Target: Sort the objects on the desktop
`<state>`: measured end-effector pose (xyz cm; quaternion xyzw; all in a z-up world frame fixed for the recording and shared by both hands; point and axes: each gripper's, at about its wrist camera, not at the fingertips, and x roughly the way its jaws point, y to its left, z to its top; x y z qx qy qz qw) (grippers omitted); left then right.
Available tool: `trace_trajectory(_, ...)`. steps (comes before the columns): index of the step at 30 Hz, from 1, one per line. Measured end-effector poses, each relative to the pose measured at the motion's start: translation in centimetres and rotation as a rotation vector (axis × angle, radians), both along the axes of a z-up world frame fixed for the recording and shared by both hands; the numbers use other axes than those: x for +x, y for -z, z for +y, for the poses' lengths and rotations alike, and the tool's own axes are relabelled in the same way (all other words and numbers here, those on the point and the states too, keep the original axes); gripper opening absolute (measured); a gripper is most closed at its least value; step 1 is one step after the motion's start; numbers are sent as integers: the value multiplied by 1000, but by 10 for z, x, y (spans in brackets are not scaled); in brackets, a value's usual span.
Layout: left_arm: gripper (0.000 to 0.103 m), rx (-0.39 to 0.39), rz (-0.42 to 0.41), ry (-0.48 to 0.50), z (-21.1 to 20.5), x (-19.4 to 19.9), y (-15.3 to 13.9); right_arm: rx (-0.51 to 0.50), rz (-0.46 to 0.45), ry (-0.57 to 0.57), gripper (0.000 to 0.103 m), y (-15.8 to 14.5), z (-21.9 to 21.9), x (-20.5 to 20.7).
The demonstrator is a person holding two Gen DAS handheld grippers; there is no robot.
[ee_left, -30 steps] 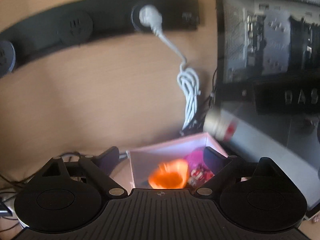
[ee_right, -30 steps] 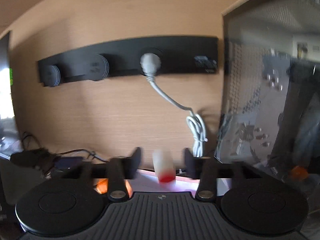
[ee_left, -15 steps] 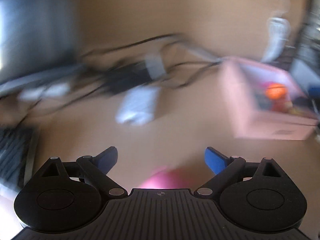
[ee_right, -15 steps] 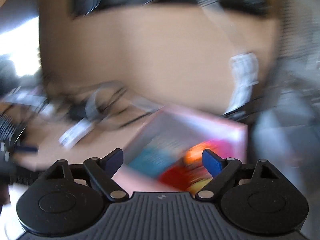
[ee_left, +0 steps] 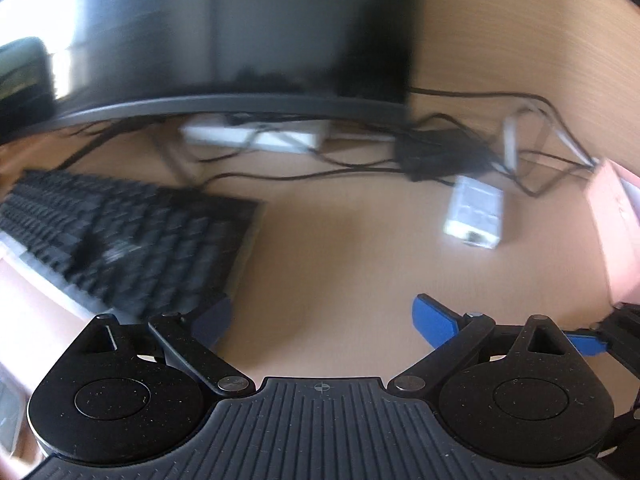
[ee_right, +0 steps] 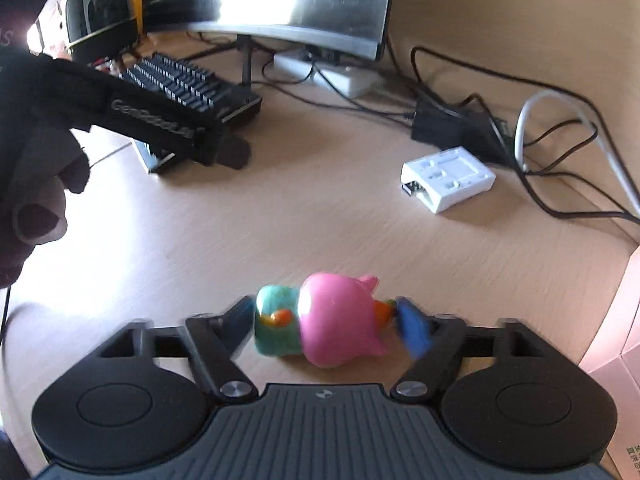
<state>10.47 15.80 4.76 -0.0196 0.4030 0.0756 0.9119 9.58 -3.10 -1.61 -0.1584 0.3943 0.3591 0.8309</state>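
Observation:
A soft toy (ee_right: 332, 320) with a pink head, an orange beak and a teal body lies on the wooden desk (ee_right: 320, 224). My right gripper (ee_right: 326, 320) straddles it. Its jaws are closing, one finger beside the teal end and the blue pad (ee_right: 414, 330) beside the beak, with no firm press visible. My left gripper (ee_left: 320, 314) hangs over bare desk (ee_left: 340, 248) right of the keyboard (ee_left: 120, 240). Its jaws are opening and nothing is between them. In the right wrist view it shows at the left (ee_right: 168, 124), held by a hand. A pink box (ee_left: 616, 240) stands at the right.
A monitor (ee_right: 320, 8) and the keyboard (ee_right: 188, 84) fill the back left. A white power strip (ee_right: 332, 72), a black adapter (ee_right: 452, 128) and tangled cables lie at the back. A small white case (ee_right: 448, 178) sits mid-right. The pink box's corner (ee_right: 616, 340) is at the right edge.
Both views swung from the wall and the pink box down to the desk. The white, red-ended object between the right jaws is gone; the toy now lies between them.

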Motion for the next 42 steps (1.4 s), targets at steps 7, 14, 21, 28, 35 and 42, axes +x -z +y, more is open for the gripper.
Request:
trace_trajectory(7, 100, 86, -1, 200, -71, 70, 16, 4, -13, 125, 71, -21, -60, -20)
trace_trajectory(14, 88, 107, 77, 213, -112, 134, 39, -40, -39, 281, 72, -27, -127, -46)
trace_trajectory(21, 53, 128, 85, 264, -125, 124, 33, 49, 0, 470, 85, -33, -169, -51)
trace_trajectory(28, 54, 124, 109, 474, -140, 8, 27, 60, -16, 507, 89, -30, -174, -60)
trace_trajectory(35, 78, 130, 90, 558, -144, -94, 22, 50, -30, 508, 102, -30, -179, -88)
trace_trajectory(42, 85, 313, 87, 303, -102, -99, 25, 12, 42, 499, 103, -10, -180, -105)
